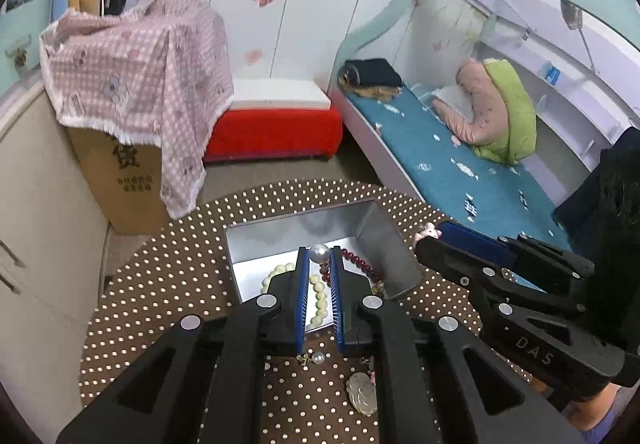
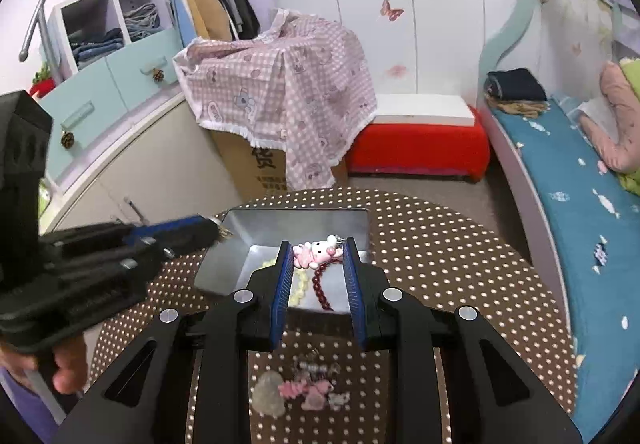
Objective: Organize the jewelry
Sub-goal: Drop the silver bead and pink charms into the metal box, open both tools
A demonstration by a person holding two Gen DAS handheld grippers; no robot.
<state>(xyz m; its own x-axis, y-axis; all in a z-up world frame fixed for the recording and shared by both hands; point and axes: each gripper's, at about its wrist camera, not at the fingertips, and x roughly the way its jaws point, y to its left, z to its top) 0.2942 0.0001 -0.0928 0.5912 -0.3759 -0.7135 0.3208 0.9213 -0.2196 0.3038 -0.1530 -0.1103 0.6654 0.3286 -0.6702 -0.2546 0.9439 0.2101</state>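
Note:
My left gripper (image 1: 320, 254) is shut on a large white pearl (image 1: 321, 252) at its tips, above an open metal tin (image 1: 272, 240) on the polka-dot table (image 1: 168, 284). A cream bead bracelet (image 1: 318, 296) and a dark red bead bracelet (image 1: 356, 260) lie inside the tin. My right gripper (image 2: 316, 249) is shut on a pink animal charm (image 2: 316, 253) over the tin (image 2: 296, 224); it also shows in the left wrist view (image 1: 429, 234). The left gripper (image 2: 216, 230) comes in from the left. Near me on the cloth lie a pale pendant (image 1: 362, 394), a small pearl (image 1: 318, 358) and pink charms (image 2: 308, 390).
A cardboard box under a pink checked cloth (image 1: 136, 76) stands behind the table on the left. A red stool with a white top (image 1: 276, 124) is behind it. A bed with a blue sheet (image 1: 440, 156) runs along the right, and a low cabinet (image 2: 132, 164) along the left.

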